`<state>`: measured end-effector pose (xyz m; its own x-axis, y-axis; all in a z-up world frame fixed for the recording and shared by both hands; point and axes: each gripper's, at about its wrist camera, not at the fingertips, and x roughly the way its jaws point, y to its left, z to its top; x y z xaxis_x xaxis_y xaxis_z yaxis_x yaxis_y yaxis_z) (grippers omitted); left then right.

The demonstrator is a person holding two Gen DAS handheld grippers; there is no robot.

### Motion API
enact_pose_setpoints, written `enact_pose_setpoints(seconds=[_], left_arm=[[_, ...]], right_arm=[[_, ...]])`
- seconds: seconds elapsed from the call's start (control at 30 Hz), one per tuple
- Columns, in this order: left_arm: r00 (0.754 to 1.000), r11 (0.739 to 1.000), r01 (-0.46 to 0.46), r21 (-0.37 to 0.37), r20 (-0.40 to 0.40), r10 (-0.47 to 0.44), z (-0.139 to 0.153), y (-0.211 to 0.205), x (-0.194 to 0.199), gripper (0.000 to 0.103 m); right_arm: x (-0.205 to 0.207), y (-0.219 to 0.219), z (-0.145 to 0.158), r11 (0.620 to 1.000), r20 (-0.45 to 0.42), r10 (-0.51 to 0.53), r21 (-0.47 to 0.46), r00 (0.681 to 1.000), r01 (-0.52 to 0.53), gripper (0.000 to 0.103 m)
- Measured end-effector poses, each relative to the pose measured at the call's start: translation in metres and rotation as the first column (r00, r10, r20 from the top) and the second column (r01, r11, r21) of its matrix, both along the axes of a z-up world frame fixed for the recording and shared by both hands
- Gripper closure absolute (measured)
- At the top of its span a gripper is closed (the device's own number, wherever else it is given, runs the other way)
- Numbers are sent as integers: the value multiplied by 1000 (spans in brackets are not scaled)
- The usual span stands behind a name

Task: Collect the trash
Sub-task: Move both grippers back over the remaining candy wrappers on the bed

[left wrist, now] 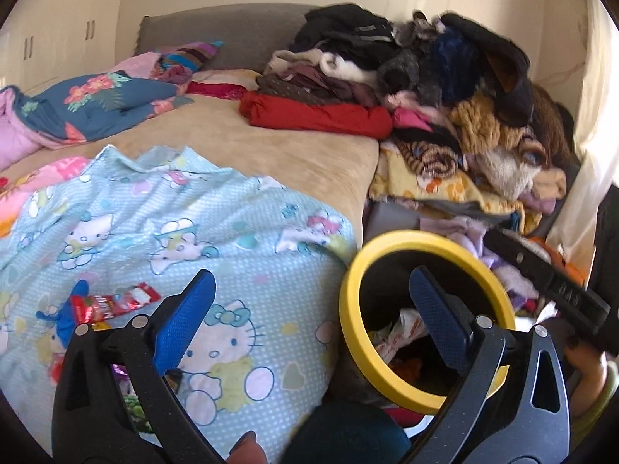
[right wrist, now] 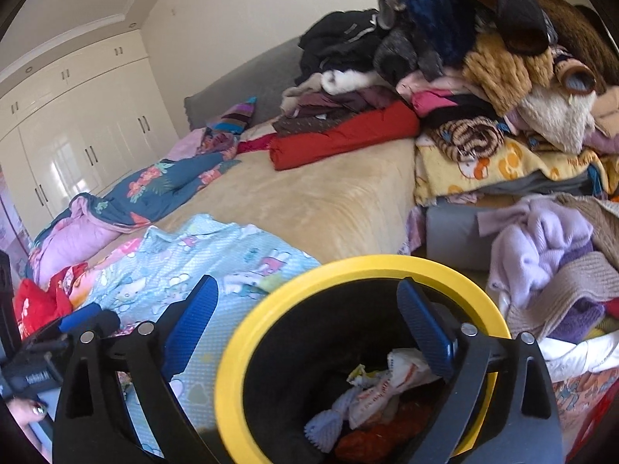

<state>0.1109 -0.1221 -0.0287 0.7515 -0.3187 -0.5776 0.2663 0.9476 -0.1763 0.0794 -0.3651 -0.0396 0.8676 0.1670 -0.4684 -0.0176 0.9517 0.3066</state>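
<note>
Both jaws stand wide and empty — left hand-held gripper (left wrist: 309, 313), right hand-held gripper (right wrist: 305, 317). Bin (right wrist: 232, 367) sits beside the bed; go for the red wrapper (left wrist: 116, 303) on the sheet — pinch its middle

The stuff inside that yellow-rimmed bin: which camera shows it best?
The right wrist view. It looks down into the yellow-rimmed bin, so the crumpled wrappers at the bottom show clearly. The left wrist view sees the bin from farther to the side: only a slice of the wrappers shows, partly hidden behind a gripper finger.
</note>
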Motion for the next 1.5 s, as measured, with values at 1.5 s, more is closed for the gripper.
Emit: enact_pose_setpoints(seconds=[1.5], left_arm=[[972,975,-218,-29,87,220,29,137,-1,11]], right_arm=[[-23,143,25,957,79,260,-156,962,-246,8]])
